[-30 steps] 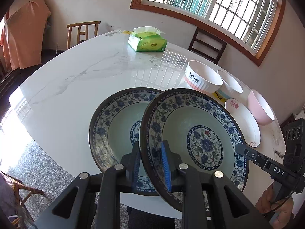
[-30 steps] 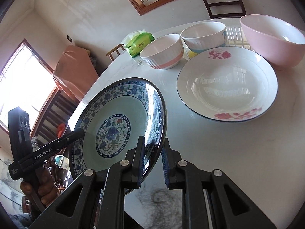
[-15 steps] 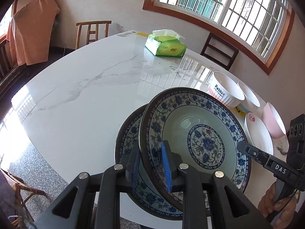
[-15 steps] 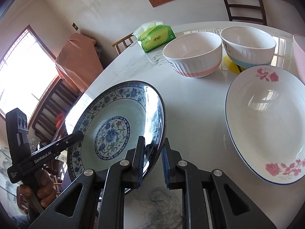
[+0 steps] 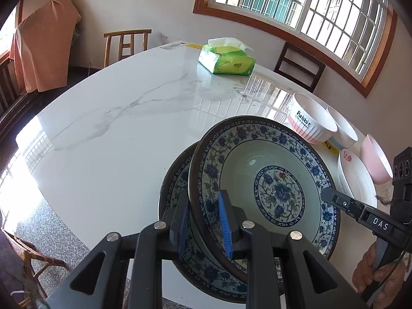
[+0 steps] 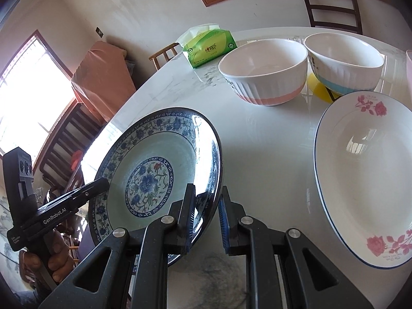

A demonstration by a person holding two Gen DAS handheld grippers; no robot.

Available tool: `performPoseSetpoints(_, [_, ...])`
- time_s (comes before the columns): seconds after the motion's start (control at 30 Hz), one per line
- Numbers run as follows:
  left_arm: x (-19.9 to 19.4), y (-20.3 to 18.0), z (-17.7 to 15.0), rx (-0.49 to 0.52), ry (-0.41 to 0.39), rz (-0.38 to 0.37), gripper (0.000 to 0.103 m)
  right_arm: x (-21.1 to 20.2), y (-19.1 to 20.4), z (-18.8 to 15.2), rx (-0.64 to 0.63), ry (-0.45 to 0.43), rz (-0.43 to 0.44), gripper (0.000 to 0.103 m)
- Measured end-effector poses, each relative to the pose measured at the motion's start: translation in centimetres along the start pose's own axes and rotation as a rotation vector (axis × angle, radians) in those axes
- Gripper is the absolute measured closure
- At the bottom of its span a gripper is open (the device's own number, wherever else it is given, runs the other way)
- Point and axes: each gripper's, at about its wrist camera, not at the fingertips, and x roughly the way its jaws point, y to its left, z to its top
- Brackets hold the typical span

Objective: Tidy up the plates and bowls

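Both grippers clamp one blue-and-white floral plate [image 5: 273,180]. My left gripper [image 5: 203,221] is shut on its near rim. My right gripper [image 6: 206,215] is shut on the opposite rim of the same plate [image 6: 152,177]. The held plate hangs tilted just above a second matching plate [image 5: 177,182] lying on the table, nearly centred over it. To the right stand a white bowl with a pink band [image 6: 265,72], a white bowl with a blue band [image 6: 345,64], a pink bowl [image 5: 374,158] and a white rose plate [image 6: 365,175].
The white marble table [image 5: 123,118] has a green tissue pack [image 5: 226,59] at its far side. A yellow object [image 6: 320,90] lies between the bowls. Wooden chairs [image 5: 126,42] stand around the table. The near table edge runs just under the plates.
The held plate has moved left over the second plate, from overlapping its right side to sitting almost centred above it. Both grippers stayed shut on it.
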Motion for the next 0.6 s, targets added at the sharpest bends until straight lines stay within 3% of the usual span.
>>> performPoseSetpoints(0.07, [-0.3, -0.5, -0.1, 0.040, -0.037, 0.040, 0.085, 0.1, 0.0, 0.0, -0.001, 0.001, 0.000, 0.086])
performPoseSetpoints(0.4, [-1.8, -2.3, -0.2, 0.100, -0.114, 0.075, 0.085, 0.4, 1.0, 0.5, -0.038, -0.001, -0.024, 0.088])
performPoseSetpoints(0.6, [-1.9, -2.7, -0.4, 0.106, -0.114, 0.079, 0.085, 0.6, 0.9, 0.3, -0.041, 0.000, -0.023, 0.086])
